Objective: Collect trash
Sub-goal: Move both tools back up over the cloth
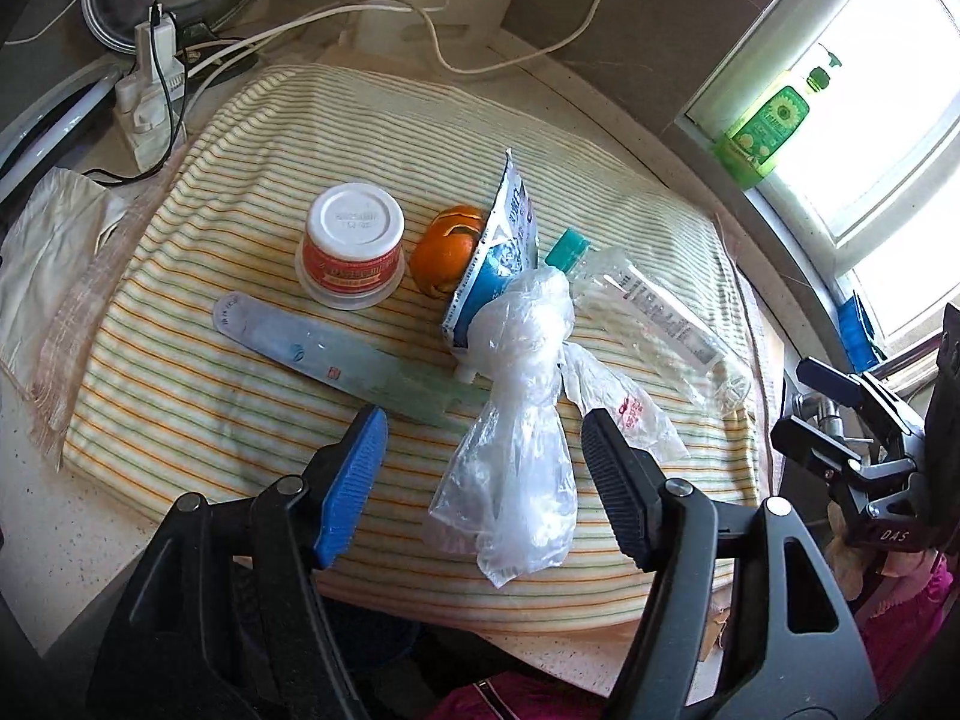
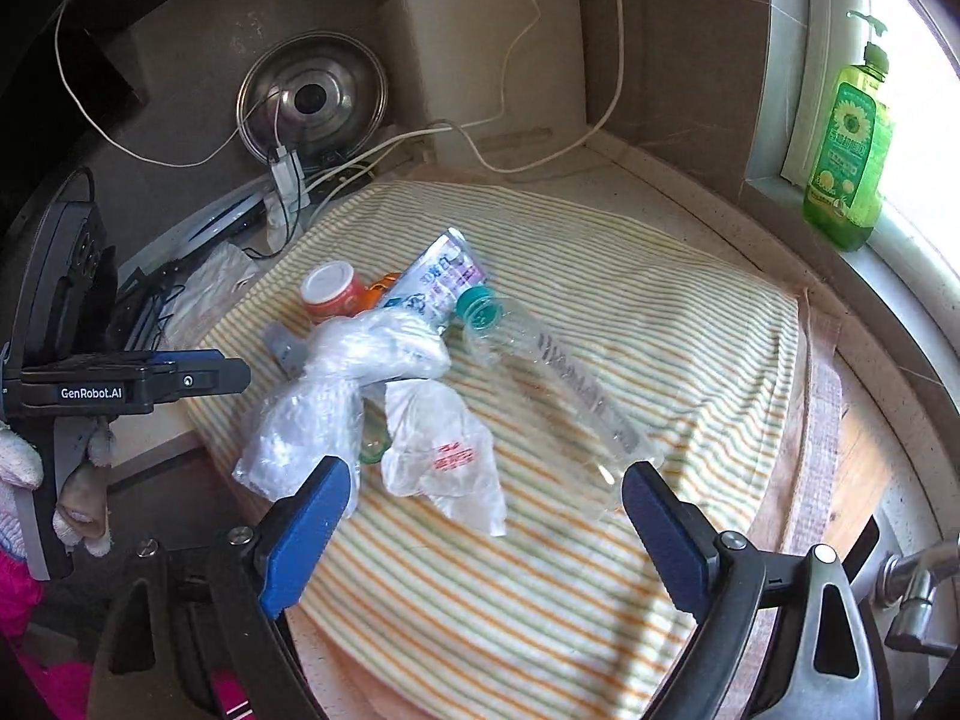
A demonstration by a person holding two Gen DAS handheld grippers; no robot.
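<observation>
Trash lies in a heap on a striped cloth (image 1: 180,396). It holds a knotted clear plastic bag (image 1: 522,420) (image 2: 336,384), a crumpled bag with red print (image 1: 630,414) (image 2: 444,456), a clear bottle with a teal cap (image 1: 654,312) (image 2: 558,384), a blue-white pouch (image 1: 498,252) (image 2: 438,276), orange peel (image 1: 444,252), an upturned red-label cup (image 1: 351,246) (image 2: 330,297) and a long flat wrapper (image 1: 336,354). My left gripper (image 1: 480,426) hovers open above the knotted bag, its pads apart from it. My right gripper (image 2: 487,471) stands wide open above the printed bag and the bottle's base, holding nothing.
A pot lid (image 2: 312,96), a power strip with white cables (image 1: 150,96) and a white panel (image 2: 498,42) line the back wall. A green detergent bottle (image 2: 849,162) stands on the window sill at right. A faucet (image 2: 912,588) sits at the near right. The counter edge runs along the near left.
</observation>
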